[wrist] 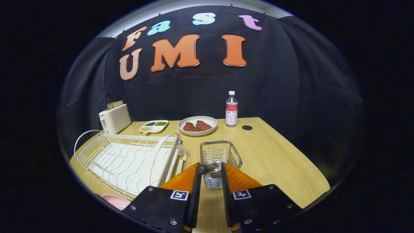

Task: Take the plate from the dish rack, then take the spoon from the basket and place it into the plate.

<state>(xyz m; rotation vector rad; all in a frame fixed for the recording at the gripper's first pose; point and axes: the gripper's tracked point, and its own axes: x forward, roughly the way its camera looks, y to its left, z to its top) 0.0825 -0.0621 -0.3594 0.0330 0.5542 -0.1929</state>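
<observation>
Wire basket stands on the table right of the empty dish rack; gripper pinches the spoon's dark handle tip above it, apparently lifting; pink plate waits near left

— Behind everything?
— Black cloth wall, hung in folds, wrapping round both sides of the booth.
— Above the cloth?
— Pale lit strip along the top edge, brightest toward the middle.
— Furniture?
— Light wood-grain worktop, corner cut at an angle on the right, small dark round hole near the back edge.
— Light on it?
— Even, soft, with faint shadows only.
— Floor?
— Too dark to tell.
</observation>
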